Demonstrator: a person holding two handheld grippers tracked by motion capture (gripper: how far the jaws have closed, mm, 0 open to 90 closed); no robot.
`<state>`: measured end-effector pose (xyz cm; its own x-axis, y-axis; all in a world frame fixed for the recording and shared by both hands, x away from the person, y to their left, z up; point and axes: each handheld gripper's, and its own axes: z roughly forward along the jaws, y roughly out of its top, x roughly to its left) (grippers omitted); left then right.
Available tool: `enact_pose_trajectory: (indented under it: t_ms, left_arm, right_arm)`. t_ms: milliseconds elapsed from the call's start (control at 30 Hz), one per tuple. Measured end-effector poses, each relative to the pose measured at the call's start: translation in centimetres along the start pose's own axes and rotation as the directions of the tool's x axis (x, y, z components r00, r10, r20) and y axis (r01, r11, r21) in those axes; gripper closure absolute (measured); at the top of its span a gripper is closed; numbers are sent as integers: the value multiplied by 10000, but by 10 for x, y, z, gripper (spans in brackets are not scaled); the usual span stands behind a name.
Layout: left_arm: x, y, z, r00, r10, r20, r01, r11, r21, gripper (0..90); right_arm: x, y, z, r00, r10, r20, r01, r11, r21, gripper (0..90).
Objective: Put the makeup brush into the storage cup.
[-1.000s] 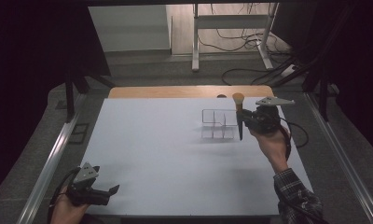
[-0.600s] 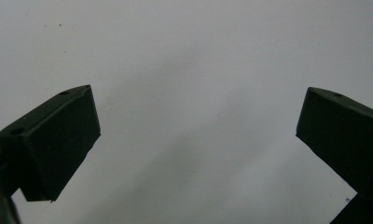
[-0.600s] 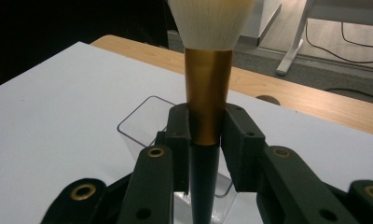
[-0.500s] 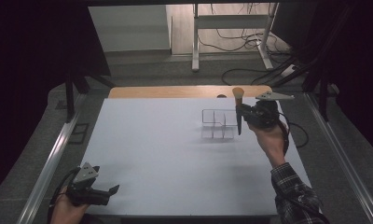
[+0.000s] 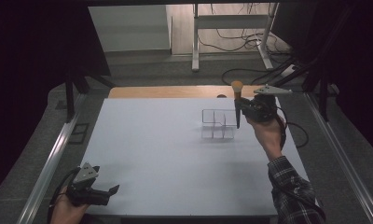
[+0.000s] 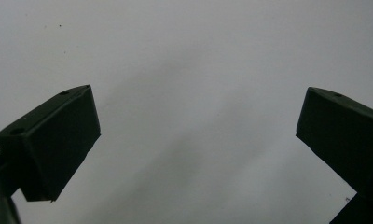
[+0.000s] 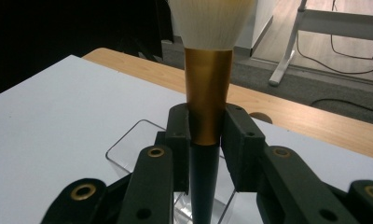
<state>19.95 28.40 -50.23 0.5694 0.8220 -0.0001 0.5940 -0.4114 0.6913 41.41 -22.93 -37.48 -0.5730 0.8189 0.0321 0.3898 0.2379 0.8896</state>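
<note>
On my table (image 5: pixel 166 154), the clear divided organizer (image 5: pixel 218 125) sits toward the far right, well apart from my left gripper (image 5: pixel 111 190), which rests at the near left corner. My right gripper (image 5: pixel 239 108) hangs just right of the organizer, clamping the makeup brush (image 5: pixel 237 103) upright, bristles on top and handle tip down at the organizer's right edge. Behind the table stands a desk frame (image 5: pixel 231 35) on the floor.

Right black two-jaw tongs (image 5: pixel 241 108) held raised on an outstretched forearm, jaws clamped tight; left black tongs (image 5: pixel 111 191) low, jaws spread wide.
</note>
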Motion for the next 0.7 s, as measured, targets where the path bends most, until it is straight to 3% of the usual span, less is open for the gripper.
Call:
enact_pose_trajectory:
  t_ms: [700]
  left_arm:
    - [0,0,-1,10000,23,-1,-23,10000,-25,0]
  right_arm:
    - [-5,15,15,9996,-93,279,104,9992,-383,727]
